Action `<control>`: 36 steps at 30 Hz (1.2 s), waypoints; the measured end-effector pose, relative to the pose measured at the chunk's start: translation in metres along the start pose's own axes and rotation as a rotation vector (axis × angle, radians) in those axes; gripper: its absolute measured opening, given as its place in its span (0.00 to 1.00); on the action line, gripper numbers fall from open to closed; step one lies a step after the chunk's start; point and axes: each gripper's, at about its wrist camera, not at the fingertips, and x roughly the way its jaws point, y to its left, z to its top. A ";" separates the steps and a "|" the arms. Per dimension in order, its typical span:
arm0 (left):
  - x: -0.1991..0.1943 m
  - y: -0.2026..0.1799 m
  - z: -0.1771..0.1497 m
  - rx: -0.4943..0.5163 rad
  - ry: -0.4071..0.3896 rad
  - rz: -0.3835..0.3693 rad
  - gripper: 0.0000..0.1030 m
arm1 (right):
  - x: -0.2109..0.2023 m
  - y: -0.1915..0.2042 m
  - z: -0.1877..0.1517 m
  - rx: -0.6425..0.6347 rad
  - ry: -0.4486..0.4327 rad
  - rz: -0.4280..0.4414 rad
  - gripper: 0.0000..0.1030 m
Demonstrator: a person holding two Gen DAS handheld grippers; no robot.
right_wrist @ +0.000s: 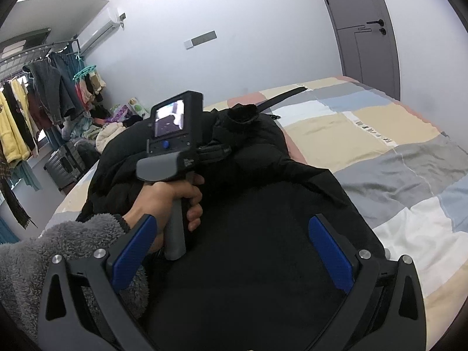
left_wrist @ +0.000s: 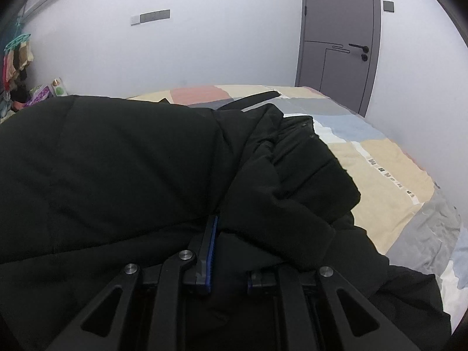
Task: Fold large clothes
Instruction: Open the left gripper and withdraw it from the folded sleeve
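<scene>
The black coat (left_wrist: pixel 131 175) lies bunched on the bed (right_wrist: pixel 365 137). The left gripper (left_wrist: pixel 226 251) clenches a fold; the right gripper (right_wrist: pixel 234 251) hangs released. Better to pull that fold taut and flat.

White walls (right_wrist: pixel 263 14) — grey door (left_wrist: pixel 339 29).

Black padded coat (left_wrist: pixel 122 169) lies bunched on patchwork bed (left_wrist: pixel 389 172), left and near side, folds heaped, cuff (right_wrist: pixel 244 114) upturned at far end
</scene>
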 end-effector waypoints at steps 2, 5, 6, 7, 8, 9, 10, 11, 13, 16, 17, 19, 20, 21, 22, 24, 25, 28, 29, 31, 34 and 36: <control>-0.002 0.000 0.000 0.007 -0.009 0.004 0.14 | 0.001 0.000 -0.001 -0.001 0.003 -0.004 1.00; -0.011 -0.001 0.000 0.028 -0.024 0.049 0.17 | -0.001 -0.002 -0.002 0.004 -0.004 0.005 1.00; -0.018 -0.003 0.001 0.038 -0.030 0.078 0.18 | -0.002 -0.002 -0.001 0.004 -0.010 0.007 1.00; -0.021 -0.004 0.000 0.042 -0.034 0.092 0.21 | -0.003 -0.002 -0.001 0.005 -0.019 0.010 1.00; -0.027 -0.007 -0.001 0.045 -0.040 0.103 0.26 | -0.005 -0.002 0.000 0.007 -0.026 0.013 1.00; -0.034 -0.006 0.002 0.044 -0.043 0.102 0.30 | -0.006 -0.003 0.000 0.007 -0.031 0.014 1.00; -0.042 -0.008 0.001 0.042 -0.047 0.107 0.39 | -0.008 -0.003 0.000 0.006 -0.039 0.016 1.00; -0.048 -0.010 0.004 0.042 -0.050 0.115 0.56 | -0.010 -0.003 0.001 0.006 -0.047 0.017 1.00; -0.068 -0.011 0.001 0.046 -0.072 0.136 0.74 | -0.016 -0.003 0.001 0.006 -0.072 0.019 1.00; -0.091 -0.013 0.003 0.049 -0.085 0.119 0.76 | -0.021 -0.004 0.003 0.007 -0.095 0.022 1.00; -0.103 -0.011 0.005 0.037 -0.084 0.110 0.76 | -0.022 -0.004 0.003 0.007 -0.098 0.022 1.00; -0.119 -0.007 0.011 0.023 -0.089 0.108 0.76 | -0.025 -0.002 0.004 0.004 -0.109 0.024 1.00; -0.131 -0.004 0.014 0.018 -0.101 0.115 0.76 | -0.027 -0.002 0.005 0.000 -0.119 0.023 1.00; -0.145 0.000 0.016 0.014 -0.117 0.122 0.76 | -0.029 0.000 0.005 -0.003 -0.124 0.022 1.00; -0.162 0.006 0.019 0.002 -0.134 0.130 0.76 | -0.031 0.001 0.005 -0.008 -0.131 0.022 1.00; -0.182 0.011 0.028 -0.029 -0.149 0.130 0.76 | -0.035 0.003 0.006 -0.018 -0.144 0.019 1.00; -0.197 0.017 0.030 -0.052 -0.157 0.130 0.76 | -0.036 0.004 0.006 -0.023 -0.149 0.016 1.00; -0.237 0.031 0.031 -0.088 -0.189 0.136 0.76 | -0.042 0.009 0.007 -0.042 -0.163 0.007 1.00; -0.250 0.035 0.031 -0.093 -0.198 0.141 0.76 | -0.044 0.012 0.007 -0.051 -0.169 0.006 1.00; -0.277 0.042 0.031 -0.106 -0.173 0.157 0.76 | -0.048 0.016 0.006 -0.071 -0.178 0.001 1.00; -0.319 0.052 0.024 -0.140 -0.204 0.127 0.76 | -0.053 0.025 0.006 -0.104 -0.181 0.001 1.00; -0.342 0.055 0.018 -0.140 -0.210 0.134 0.76 | -0.057 0.029 0.005 -0.125 -0.195 -0.007 1.00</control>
